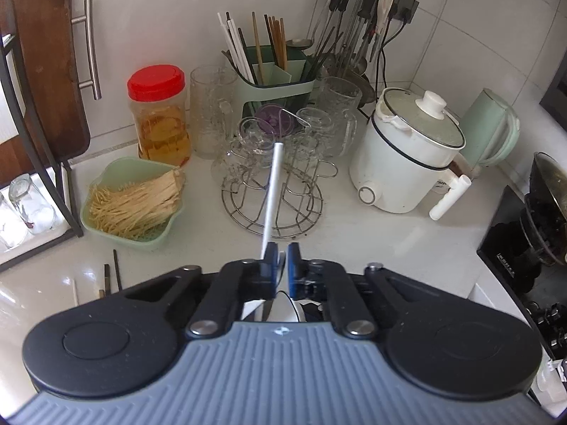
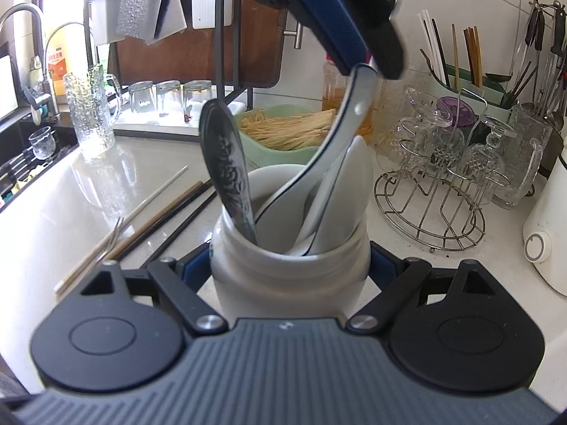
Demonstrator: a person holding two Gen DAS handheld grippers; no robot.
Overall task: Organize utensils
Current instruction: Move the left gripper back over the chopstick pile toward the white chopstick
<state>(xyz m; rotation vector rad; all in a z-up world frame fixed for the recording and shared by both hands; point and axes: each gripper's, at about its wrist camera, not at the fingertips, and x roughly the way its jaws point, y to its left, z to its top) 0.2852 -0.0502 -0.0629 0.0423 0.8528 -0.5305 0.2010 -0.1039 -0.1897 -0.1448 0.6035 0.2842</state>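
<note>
The left gripper is clenched on the handle tip of a white ceramic spoon, whose bowl sits inside the white jar w/ a 2nd white spoon and a dark patterned metal spoon. In the left wrist view a white chopstick also pokes forward from between these fingers. The right gripper grasps the jar from both sides and holds it on the counter.

Risks: the grip on the spoon is only at the very tip, so the smooth ceramic can slip and drop back, maybe chipping the other spoon. If the spoon goes up at an angle, its bowl can catch the jar rim or drag the metal spoon out. The chopstick sticks out far and can hit the wire glass rack ahead.

Hard to see: the jar bottom and the spoon bowls are hidden. The chopstick's rear end is lost behind the pads, so whether it is really pinched or only resting there, I cannot say for sure. Loose chopsticks on the counter are partly cut off by the right gripper body.
</note>
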